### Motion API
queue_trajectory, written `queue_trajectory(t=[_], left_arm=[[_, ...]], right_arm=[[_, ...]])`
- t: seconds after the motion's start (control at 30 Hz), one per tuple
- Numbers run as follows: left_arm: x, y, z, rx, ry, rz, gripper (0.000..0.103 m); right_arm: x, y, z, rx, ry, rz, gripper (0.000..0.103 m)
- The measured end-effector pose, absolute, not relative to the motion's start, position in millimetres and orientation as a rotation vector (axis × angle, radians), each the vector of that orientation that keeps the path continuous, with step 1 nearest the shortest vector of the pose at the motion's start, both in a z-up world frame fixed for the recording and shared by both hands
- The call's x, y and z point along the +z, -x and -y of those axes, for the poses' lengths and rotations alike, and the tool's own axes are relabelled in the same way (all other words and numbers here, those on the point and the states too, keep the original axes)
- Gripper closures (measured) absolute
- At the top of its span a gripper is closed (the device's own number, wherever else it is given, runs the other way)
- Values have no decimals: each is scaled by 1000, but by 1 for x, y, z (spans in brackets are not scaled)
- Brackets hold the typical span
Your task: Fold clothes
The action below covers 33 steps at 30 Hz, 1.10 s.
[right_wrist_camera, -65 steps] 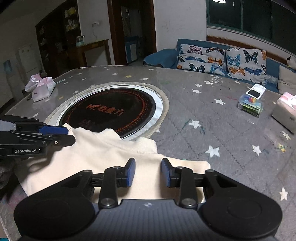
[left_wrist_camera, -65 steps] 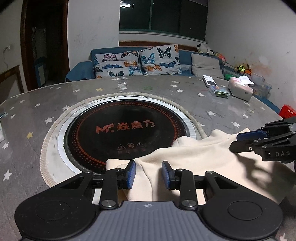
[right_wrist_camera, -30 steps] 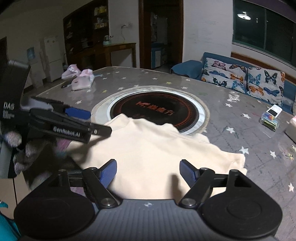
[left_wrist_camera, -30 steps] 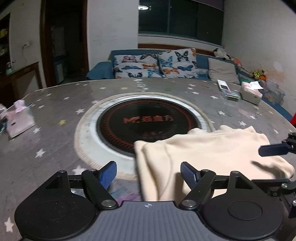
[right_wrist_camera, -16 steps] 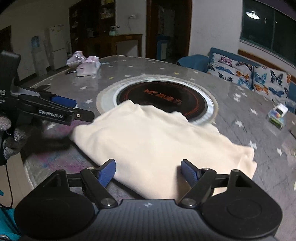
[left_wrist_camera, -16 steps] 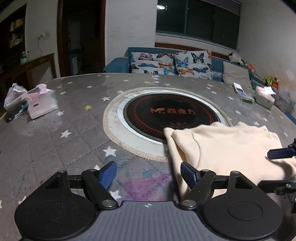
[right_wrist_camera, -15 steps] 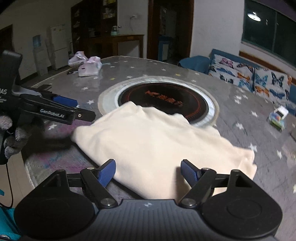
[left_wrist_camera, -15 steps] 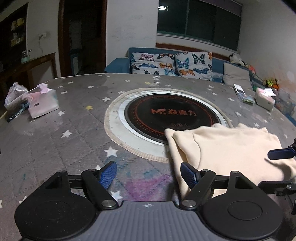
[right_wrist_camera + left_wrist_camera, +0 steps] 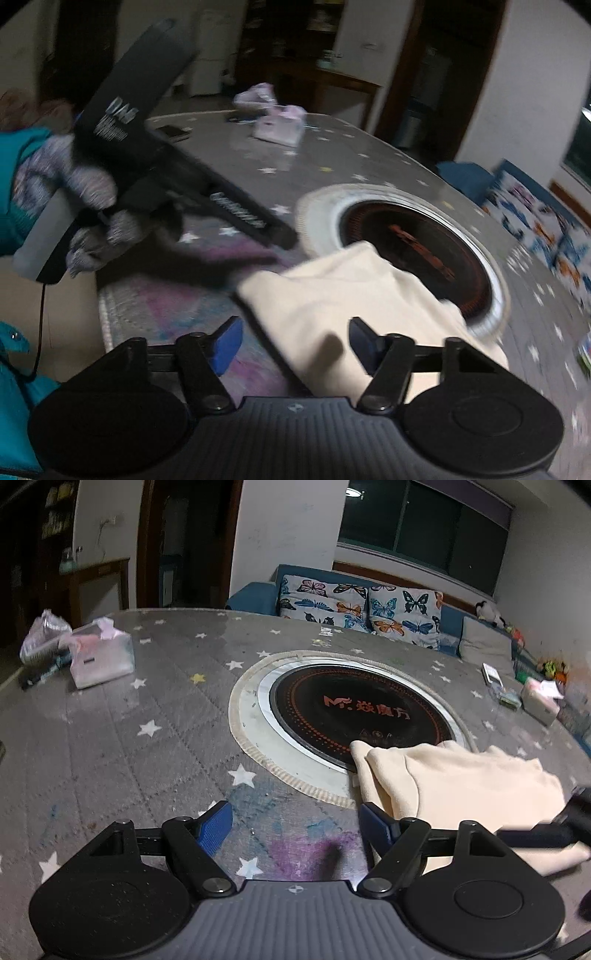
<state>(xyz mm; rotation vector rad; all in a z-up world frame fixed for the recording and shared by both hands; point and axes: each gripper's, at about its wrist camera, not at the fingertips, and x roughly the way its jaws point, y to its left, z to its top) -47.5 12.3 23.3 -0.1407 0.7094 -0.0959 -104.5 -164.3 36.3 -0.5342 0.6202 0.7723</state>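
- On the round grey star-print table (image 9: 110, 738), a folded cream garment (image 9: 461, 786) lies at the near right, far edge overlapping the black round cooktop (image 9: 362, 712) set in the table's middle.
- Left gripper (image 9: 295, 825): jaws spread wide, holding nothing; right blue pad (image 9: 373, 825) just beside the garment's near-left edge, left pad over bare tablecloth.
- Right gripper (image 9: 293, 341): jaws wide apart, nothing held, hovering over the garment's (image 9: 347, 295) near edge; view is motion-blurred.
- Right wrist view shows the left gripper (image 9: 236, 214) in a gloved hand (image 9: 88, 206), left of the garment, not touching it.
- Pink tissue pack (image 9: 99, 657) at far left; white box (image 9: 541, 701) at far right.
- Sofa with butterfly cushions (image 9: 358, 605) behind the table.
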Motion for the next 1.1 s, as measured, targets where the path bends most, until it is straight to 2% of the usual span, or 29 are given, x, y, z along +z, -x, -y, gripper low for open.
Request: queue_trajectory(t=[0.33,0.4,0.47,0.57,0.83,1.1], left_arm=[[28,36,-24,-156,302,-738,31],[28,34,-24,-171,341,-746,31],[28,31,-24,-186,383,-754,31],[28,28,-24,-213,448,-771,30],[25,18,-18,-262,643,-833,30],[11,11,-10,-300,836,-909,31]], right_arm=[[20,104,123,841,670,-592,61],[14,104,119,837,697,-586,70],[13,103,119,825,690,-581,86],[20,96,126,817,616,-586,95],[50,80,161,789,381,-570,99],[59,80,183,783,299,-545,99]])
